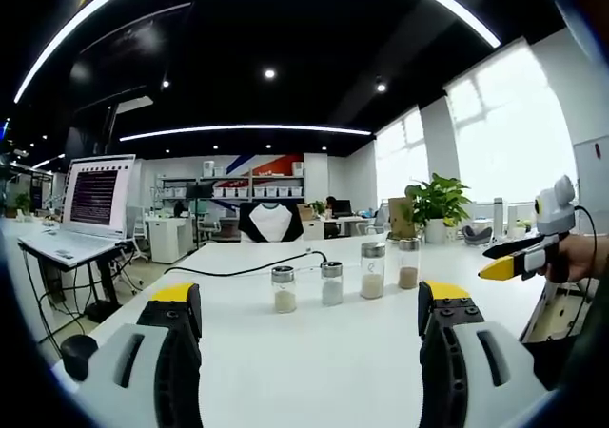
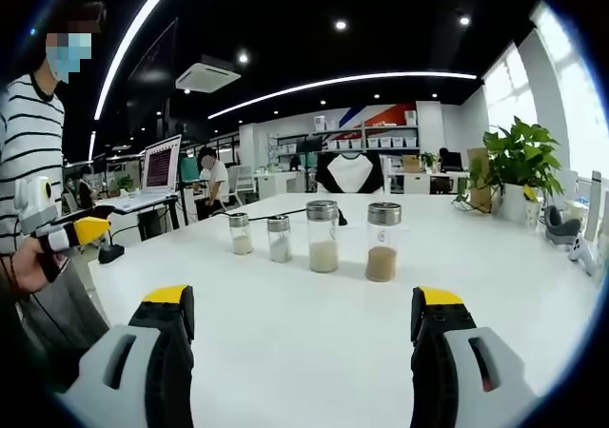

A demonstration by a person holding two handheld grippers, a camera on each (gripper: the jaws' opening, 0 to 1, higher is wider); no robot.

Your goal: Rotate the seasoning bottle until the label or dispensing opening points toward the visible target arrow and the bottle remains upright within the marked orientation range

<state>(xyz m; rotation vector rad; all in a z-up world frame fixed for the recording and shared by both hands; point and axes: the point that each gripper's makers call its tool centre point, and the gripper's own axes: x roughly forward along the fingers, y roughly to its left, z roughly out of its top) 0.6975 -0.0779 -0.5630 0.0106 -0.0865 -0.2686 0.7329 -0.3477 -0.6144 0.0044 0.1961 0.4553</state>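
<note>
So I've got four seasoning bottles in a row on the white desk [image 2: 533, 285], mid-frame in both views. In the right gripper view: short bottle [image 2: 240, 233], second short bottle [image 2: 279, 238], tall pale-filled bottle [image 2: 323, 236], and the tall brown-filled bottle [image 2: 383, 242] on the right end. All upright, long axes vertical, each apart from its neighbour. I honestly can't make out any label, dispensing opening or arrow at this size, so which way they face is beyond me.

My right gripper [image 2: 300, 352] is low in frame with jaws spread wide, nothing between them. Same for the left gripper [image 1: 309, 352], spread and holding nothing. Each one pokes into the other's view at the edge, partly cut off.

Lots of bare desk between jaws and bottles. A black cable [image 1: 238, 268] trails behind the row, a laptop [image 1: 90, 204] sits at the left in the left gripper view, and a potted plant [image 2: 519, 166] sits upper right.
</note>
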